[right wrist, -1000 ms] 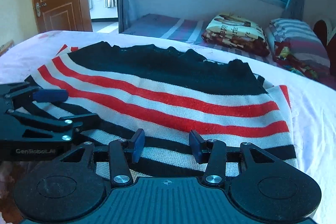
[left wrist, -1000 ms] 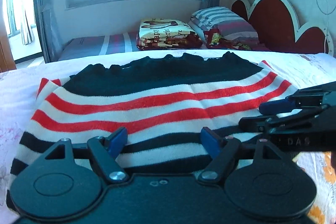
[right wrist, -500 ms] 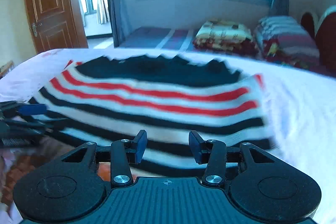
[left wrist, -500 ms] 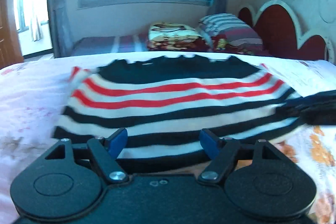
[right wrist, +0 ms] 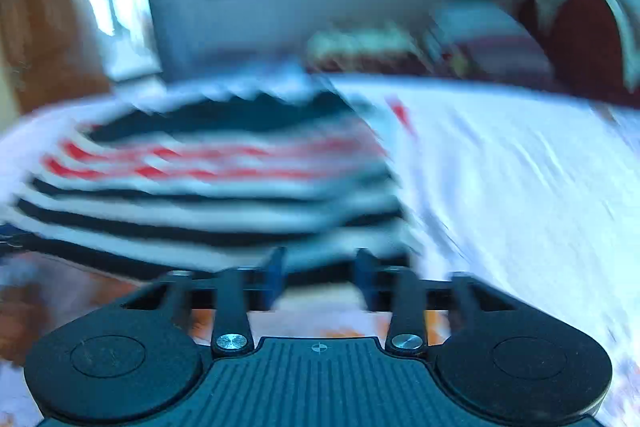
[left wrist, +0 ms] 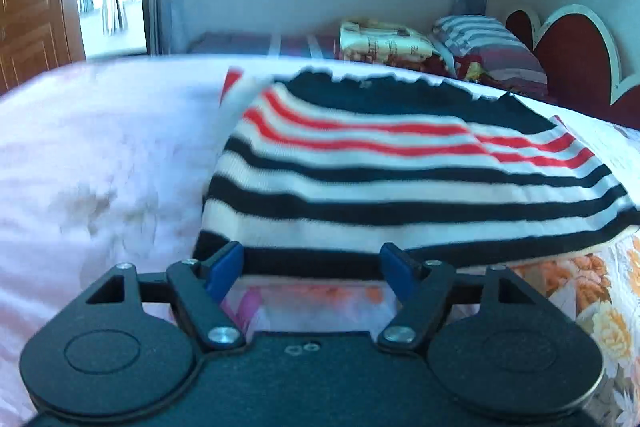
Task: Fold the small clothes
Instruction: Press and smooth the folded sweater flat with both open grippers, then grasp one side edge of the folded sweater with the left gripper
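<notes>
Both grippers have slid apart toward the striped sweater's (left wrist: 400, 179) side edges on the bed (left wrist: 100, 155). Left gripper (left wrist: 310, 267) gapes wide and empty; right gripper (right wrist: 318, 273) is closing, nothing visibly pinched, probably to grab the hem.

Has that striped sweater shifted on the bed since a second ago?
Yes. In the left wrist view the striped sweater now sits rightward, toward the red headboard, baring pink bedsheet on its left.
</notes>
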`<state>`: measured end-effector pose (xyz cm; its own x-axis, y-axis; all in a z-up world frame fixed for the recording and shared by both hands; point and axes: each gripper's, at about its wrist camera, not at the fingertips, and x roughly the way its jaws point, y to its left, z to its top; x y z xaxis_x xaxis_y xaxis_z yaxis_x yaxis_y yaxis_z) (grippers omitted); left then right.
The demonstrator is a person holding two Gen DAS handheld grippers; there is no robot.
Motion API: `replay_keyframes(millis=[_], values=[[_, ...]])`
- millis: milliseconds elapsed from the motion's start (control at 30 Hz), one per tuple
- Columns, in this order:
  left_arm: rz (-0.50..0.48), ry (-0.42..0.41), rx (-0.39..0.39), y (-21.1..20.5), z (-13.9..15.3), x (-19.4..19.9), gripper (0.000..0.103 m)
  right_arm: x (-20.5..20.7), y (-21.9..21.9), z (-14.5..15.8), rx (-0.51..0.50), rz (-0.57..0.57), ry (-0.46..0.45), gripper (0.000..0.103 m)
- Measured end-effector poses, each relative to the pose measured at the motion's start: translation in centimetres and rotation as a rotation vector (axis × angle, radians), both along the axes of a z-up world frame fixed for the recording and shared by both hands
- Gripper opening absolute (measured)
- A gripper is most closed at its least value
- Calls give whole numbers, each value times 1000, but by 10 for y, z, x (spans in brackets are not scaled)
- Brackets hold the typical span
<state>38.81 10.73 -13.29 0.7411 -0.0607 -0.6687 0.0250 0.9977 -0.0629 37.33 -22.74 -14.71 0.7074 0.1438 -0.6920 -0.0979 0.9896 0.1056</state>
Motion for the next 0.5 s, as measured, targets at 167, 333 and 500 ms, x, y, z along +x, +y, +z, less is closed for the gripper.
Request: replay_keyframes(millis=[167,333,500], values=[[-10,-23,58,-9,15,-1,56,-11,-11,9,21,6,-26,14],[0,12,47,-4,2,2,63,-5,-18,-1,15,-27,-9,14],[11,8,55,-4,10,0,63,-9,-22,21,32,-36,-53,14]])
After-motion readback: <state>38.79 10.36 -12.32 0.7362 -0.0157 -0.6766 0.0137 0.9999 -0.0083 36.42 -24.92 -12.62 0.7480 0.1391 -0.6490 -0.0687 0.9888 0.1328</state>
